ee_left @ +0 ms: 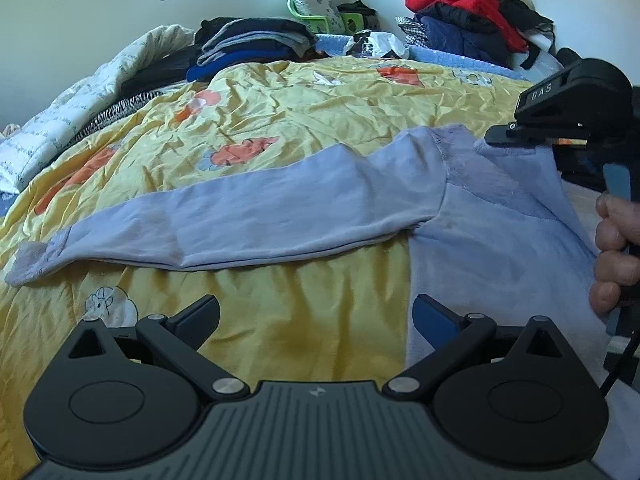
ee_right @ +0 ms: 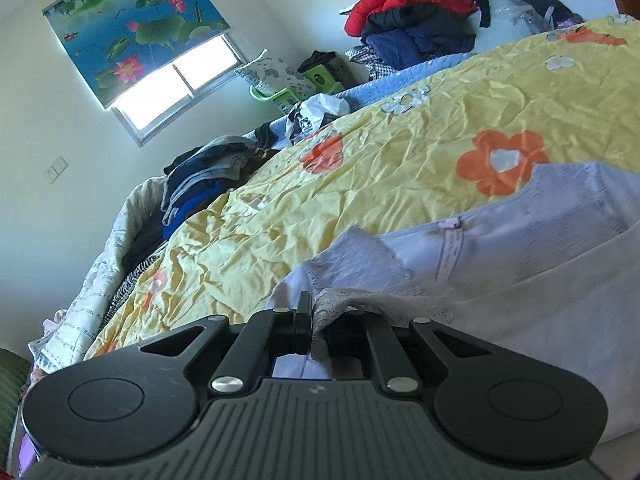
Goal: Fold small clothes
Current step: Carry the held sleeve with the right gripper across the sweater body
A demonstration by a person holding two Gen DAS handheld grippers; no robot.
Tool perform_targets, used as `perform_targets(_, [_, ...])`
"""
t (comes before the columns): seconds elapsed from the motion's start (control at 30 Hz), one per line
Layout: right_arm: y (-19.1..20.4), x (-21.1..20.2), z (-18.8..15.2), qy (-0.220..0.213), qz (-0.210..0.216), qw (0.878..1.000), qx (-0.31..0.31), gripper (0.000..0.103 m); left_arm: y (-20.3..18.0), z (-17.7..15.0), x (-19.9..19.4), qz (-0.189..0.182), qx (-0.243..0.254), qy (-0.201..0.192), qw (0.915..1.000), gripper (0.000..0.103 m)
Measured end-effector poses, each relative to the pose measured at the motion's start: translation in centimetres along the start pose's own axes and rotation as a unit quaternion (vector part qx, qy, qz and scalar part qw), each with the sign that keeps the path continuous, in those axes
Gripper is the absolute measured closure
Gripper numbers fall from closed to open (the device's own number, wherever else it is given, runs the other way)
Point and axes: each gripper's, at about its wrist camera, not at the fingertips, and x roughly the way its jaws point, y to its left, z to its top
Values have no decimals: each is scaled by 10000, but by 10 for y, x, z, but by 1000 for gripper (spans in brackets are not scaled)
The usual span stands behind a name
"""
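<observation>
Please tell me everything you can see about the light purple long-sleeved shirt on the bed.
The light purple shirt looks like soft knit cotton, with a fuzzier, slightly bluer inner face at the body. One long sleeve lies stretched flat to the left on the yellow flowered quilt, ending in a ribbed cuff. The right gripper is shut on its edge and lifts that part. The left gripper is open, not holding it.
</observation>
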Motion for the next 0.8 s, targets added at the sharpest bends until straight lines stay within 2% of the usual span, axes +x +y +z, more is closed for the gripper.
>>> perform_targets(0.13, [7,7,-3,74,45,10000,-6,92,6,0,4,-55,-121,103,9999,0])
perform_targets(0.8, [43,45,-16,259,-206,9972,-673,87,16,0,4,104,-126,86,9998,0])
